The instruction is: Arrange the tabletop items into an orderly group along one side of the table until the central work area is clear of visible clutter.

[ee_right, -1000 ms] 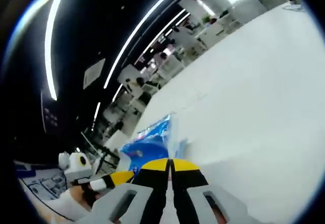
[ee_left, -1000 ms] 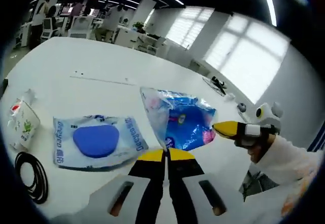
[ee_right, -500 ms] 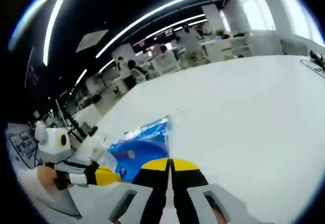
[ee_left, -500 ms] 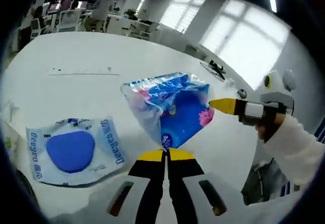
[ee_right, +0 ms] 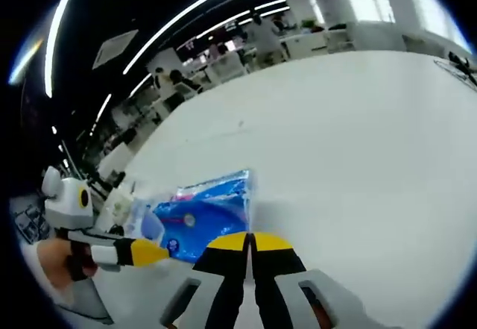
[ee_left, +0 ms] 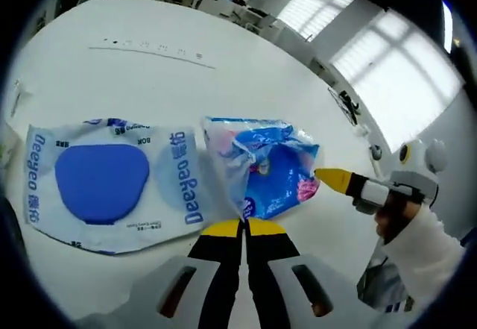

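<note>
Both views are bright. Daylight pours through the windows (ee_left: 387, 68) in the left gripper view and burns them out to white; ceiling light strips (ee_right: 201, 4) streak across the right gripper view. The white tabletop (ee_right: 358, 135) glares softly, with faint shadows. Fisheye bending curves straight lines near the edges, where detail goes soft and dark.

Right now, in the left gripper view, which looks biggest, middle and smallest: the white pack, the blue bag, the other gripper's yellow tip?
1. White pack, biggest.
2. Blue bag, held in the left gripper.
3. Yellow tip, smallest.
</note>
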`<state>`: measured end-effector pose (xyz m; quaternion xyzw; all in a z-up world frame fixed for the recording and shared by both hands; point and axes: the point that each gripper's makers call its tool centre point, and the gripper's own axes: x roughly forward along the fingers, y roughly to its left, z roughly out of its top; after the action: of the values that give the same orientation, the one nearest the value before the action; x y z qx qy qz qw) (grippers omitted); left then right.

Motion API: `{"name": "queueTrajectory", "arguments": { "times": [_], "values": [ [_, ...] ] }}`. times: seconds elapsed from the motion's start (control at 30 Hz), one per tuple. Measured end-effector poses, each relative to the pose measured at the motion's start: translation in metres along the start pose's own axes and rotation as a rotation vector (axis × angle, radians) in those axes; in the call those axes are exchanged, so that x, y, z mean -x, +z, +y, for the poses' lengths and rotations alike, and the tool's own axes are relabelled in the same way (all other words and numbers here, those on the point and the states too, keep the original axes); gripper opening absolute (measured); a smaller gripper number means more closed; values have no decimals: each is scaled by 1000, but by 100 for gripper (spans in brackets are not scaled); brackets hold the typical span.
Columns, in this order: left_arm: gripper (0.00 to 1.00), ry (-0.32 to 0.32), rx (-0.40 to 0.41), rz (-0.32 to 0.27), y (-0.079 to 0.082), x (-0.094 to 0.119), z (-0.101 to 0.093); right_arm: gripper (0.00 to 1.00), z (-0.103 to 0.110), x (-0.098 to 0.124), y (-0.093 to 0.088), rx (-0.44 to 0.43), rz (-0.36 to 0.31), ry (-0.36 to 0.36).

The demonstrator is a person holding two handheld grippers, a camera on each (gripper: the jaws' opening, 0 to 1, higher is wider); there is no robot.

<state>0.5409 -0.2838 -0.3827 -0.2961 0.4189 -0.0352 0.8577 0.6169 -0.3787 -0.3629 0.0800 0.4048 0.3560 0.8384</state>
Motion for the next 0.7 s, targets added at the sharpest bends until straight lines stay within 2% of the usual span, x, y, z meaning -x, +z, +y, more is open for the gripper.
{"name": "queueTrajectory", "arguments": {
  "times": [0.1,0.27,0.33,0.7],
  "values": [
    [0,-1,49,8,-1,-4,3,0,-3,-3,-7,21,16,-10],
    [0,-2,43,3,-4,-9,6,0,-17,-9,-26,6,62,-14],
    [0,-1,48,5,-7,-10,6,0,-19,-10,-28,-28,52,-8],
    [0,43,6,15,-13,-5,5,0,-18,-14,-35,-84,51,-29]
  ]
}}
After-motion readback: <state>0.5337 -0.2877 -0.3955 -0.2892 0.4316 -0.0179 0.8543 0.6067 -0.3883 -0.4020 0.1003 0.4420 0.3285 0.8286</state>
